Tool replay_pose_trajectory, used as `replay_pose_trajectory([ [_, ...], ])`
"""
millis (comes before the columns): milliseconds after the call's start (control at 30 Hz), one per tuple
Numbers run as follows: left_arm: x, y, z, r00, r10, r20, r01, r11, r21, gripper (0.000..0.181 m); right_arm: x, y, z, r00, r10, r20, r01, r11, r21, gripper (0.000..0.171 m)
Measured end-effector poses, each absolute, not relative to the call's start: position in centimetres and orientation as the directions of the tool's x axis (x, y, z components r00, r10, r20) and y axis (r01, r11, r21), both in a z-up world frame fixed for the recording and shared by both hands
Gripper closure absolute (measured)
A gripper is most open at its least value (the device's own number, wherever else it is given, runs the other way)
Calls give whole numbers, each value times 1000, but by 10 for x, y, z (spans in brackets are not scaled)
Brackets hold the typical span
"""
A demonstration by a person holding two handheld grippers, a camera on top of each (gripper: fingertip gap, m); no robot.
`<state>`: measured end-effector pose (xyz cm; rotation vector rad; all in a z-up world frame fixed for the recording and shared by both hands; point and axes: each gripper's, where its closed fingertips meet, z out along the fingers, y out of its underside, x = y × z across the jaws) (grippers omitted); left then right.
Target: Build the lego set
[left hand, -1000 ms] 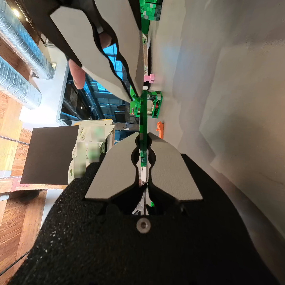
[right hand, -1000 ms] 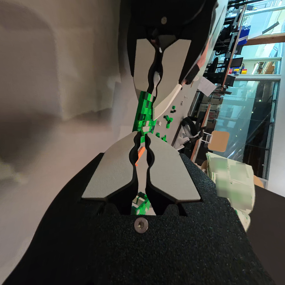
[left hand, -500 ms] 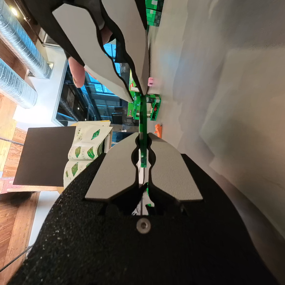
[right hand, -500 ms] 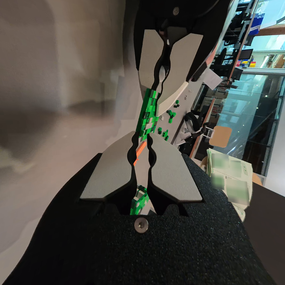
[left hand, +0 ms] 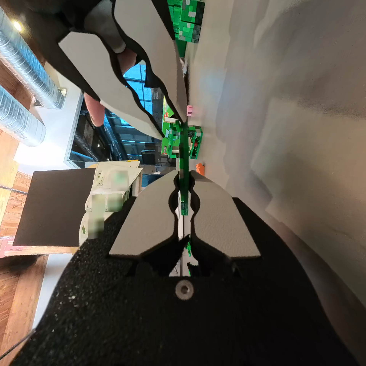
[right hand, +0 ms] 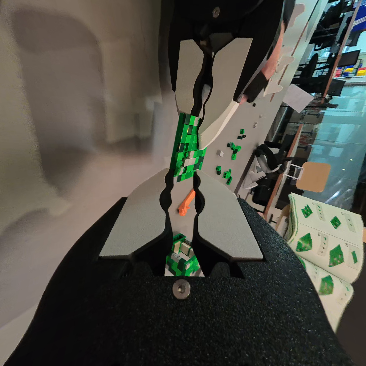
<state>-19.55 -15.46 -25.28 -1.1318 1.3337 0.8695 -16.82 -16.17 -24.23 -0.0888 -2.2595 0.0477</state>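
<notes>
A flat green lego panel (right hand: 186, 146), made of several small green, dark and white tiles, is held in the air over the white table (left hand: 277, 138). My left gripper (left hand: 184, 174) is shut on one end of it; the panel shows edge-on (left hand: 183, 158) there. My right gripper (right hand: 182, 174) is open, its tips on either side of the panel's other end. In the left wrist view the right gripper (left hand: 173, 129) reaches in from the top, with a person's fingers behind it. The left gripper (right hand: 196, 116) shows at the top of the right wrist view.
On the table lie an orange piece (right hand: 186, 204), a partly built green box (right hand: 182, 259), loose green pieces (right hand: 233, 148), a pink piece (left hand: 189, 110) and a green block build (left hand: 188, 19). An open instruction booklet (right hand: 326, 237) and a black board (left hand: 53, 208) lie at the edge.
My right gripper's jaws have spread wider around the panel's end. The left gripper stays shut on the panel. Both grippers have shifted slightly.
</notes>
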Motion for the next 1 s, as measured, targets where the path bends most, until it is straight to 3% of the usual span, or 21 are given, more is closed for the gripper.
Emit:
replay_pose_trajectory([
  [467,-188,-157,-257,66,-150,-987,-946,304,-110,176,-163,-166,-247,-744,128,655,68,991,-116,146],
  [767,-181,-163,-256,47,-135,-990,-929,360,-93,176,-155,-174,-247,-798,212,565,97,969,-227,145],
  [1000,-179,-165,-257,38,-133,-990,-925,371,-85,176,-155,-176,-248,-817,205,539,97,970,-222,142],
])
